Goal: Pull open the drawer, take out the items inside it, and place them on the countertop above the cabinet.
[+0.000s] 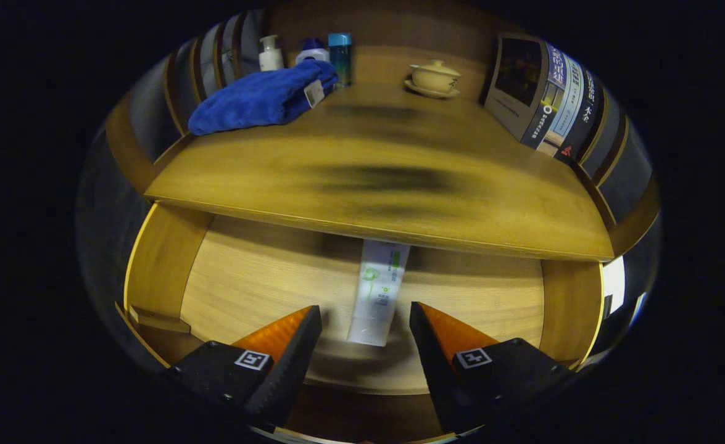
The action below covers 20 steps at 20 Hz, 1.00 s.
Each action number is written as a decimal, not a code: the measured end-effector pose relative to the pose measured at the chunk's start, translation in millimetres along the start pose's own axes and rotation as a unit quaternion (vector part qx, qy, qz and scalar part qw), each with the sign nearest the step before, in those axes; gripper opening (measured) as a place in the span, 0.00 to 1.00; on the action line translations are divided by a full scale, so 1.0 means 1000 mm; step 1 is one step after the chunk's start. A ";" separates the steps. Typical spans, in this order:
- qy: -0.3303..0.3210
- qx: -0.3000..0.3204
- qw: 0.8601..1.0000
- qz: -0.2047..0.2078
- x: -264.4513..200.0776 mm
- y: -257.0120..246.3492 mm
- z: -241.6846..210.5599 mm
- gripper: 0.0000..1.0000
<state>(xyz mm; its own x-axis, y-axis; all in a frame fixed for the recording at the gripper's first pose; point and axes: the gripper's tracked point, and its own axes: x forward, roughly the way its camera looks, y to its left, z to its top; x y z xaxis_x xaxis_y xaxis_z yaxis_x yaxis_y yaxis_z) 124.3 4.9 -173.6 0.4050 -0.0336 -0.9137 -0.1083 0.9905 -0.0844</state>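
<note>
The drawer [263,277] stands pulled open beneath the countertop [374,179], its pale wooden floor in plain sight, and the gripper [365,324] hangs over it with its fingers spread wide, holding nothing. Right in the gap lies the white tube [376,295] with green markings, flat on the drawer floor, lengthwise away from the fingers: its near end sits between the two fingertips, touching neither, and its far end slips under the front edge of the countertop. The left finger [288,351] and the right finger [442,345] flank the tube's near end on either side, with clear wood showing between each tip and the tube. Up on the countertop, a folded blue towel [257,98] sits at the far left, with a white bottle [270,54], a second bottle with a blue cap [311,50] and a teal-capped bottle [340,55] lined up behind it against the back. Toward the right, a cream lidded cup on a saucer [434,79] stands near the back, and books [544,98] lean upright at the far right end.
</note>
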 end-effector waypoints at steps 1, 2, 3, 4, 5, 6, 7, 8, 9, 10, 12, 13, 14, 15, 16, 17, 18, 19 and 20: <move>0.015 0.001 1.000 0.005 0.004 0.001 -0.003 0.91; 0.034 -0.001 0.999 0.012 0.008 0.002 -0.008 0.90; 0.048 0.002 0.999 0.012 0.012 0.001 -0.013 0.89; 0.062 0.002 0.998 0.014 0.016 0.003 -0.018 0.88; 0.070 0.004 0.997 0.017 0.017 0.003 -0.020 0.87; 0.076 0.008 0.997 0.021 0.021 0.005 -0.021 0.87; 0.082 0.009 0.996 0.021 0.025 0.005 -0.023 0.86; 0.095 0.005 0.995 0.011 0.026 0.000 -0.025 0.85; 0.081 0.002 0.997 0.005 0.025 -0.003 -0.017 0.77; 0.086 -0.001 0.996 0.002 0.023 -0.007 -0.014 0.70; 0.083 0.001 0.997 0.007 0.019 -0.009 -0.005 0.55; 0.086 0.006 0.996 0.011 0.015 -0.010 -0.001 0.48; 0.087 0.007 0.996 0.020 0.010 -0.009 0.004 0.47; 0.085 0.012 0.996 0.029 0.004 -0.008 0.010 0.46; 0.082 0.019 0.996 0.040 -0.004 -0.005 0.018 0.44; 0.078 0.021 0.995 0.052 -0.012 -0.003 0.026 0.44; 0.076 0.020 0.995 0.064 -0.022 -0.001 0.034 0.44; 0.074 0.017 0.994 0.076 -0.034 0.002 0.043 0.44; 0.074 0.017 0.994 0.076 -0.034 0.002 0.043 0.44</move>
<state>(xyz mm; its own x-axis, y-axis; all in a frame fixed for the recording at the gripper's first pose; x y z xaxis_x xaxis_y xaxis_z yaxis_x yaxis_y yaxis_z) 149.0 13.6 -125.6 0.2481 0.1006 -0.9635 -0.1258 0.9895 0.0709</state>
